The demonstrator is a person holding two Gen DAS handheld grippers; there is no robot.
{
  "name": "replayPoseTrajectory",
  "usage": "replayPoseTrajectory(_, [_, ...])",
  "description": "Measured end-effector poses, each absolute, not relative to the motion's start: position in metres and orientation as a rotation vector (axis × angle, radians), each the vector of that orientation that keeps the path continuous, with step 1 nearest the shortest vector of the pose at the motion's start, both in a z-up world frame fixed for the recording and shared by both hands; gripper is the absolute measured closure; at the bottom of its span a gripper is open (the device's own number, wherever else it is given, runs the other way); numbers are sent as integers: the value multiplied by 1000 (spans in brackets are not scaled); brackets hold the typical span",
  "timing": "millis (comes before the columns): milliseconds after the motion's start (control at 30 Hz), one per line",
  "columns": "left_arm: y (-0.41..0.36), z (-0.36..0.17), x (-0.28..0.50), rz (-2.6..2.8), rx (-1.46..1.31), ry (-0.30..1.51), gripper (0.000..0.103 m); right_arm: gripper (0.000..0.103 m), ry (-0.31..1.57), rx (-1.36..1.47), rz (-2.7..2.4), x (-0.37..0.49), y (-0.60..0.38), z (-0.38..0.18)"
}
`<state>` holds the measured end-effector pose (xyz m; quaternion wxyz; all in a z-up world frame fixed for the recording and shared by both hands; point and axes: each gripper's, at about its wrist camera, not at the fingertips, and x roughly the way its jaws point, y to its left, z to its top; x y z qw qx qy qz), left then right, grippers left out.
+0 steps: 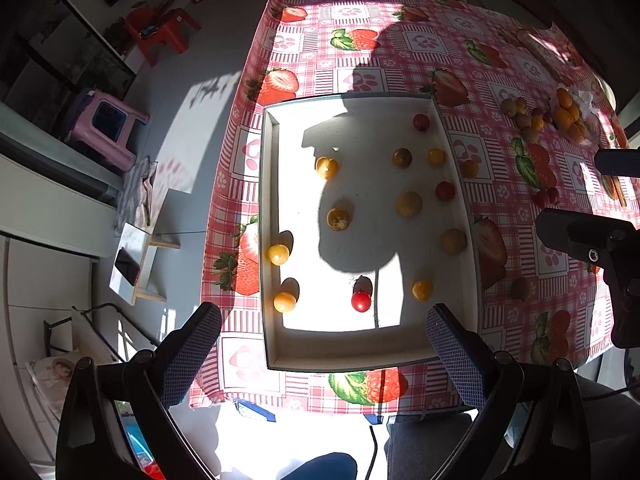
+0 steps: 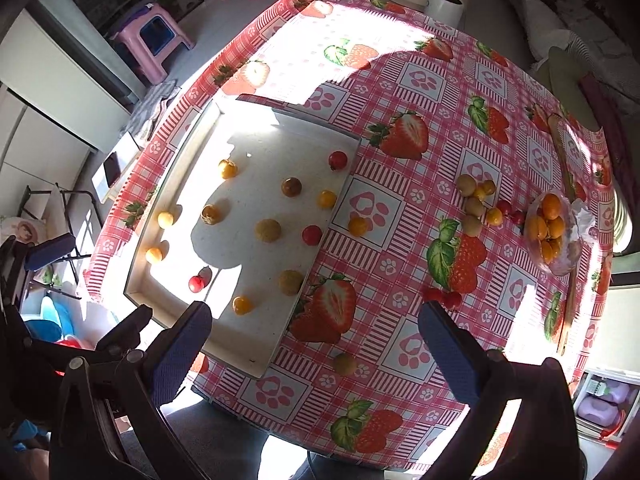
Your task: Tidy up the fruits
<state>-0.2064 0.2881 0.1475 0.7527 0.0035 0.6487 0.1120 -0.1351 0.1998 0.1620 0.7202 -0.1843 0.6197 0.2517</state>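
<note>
Your left claw [image 1: 323,354] and right claw [image 2: 315,354] both gape wide, holding nothing above the bench [image 2: 404,200]. Small fruits lie scattered in the white tray [image 1: 276,344]; others, perhaps in a bag [image 2: 554,232], sit well apart.

The tray [image 2: 256,340] lies left of centre on the table [image 2: 440,92], with many small fruits [image 2: 268,230] scattered inside. At the right a bag [image 2: 554,236] holds more fruits (some lie loose beside it).
</note>
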Motion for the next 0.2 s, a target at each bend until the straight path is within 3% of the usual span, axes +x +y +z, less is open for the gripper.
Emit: replayPoseTrajectory(200, [287, 147, -206, 246, 11, 1417, 0, 0, 1372, -403, 553, -135, 200, 162])
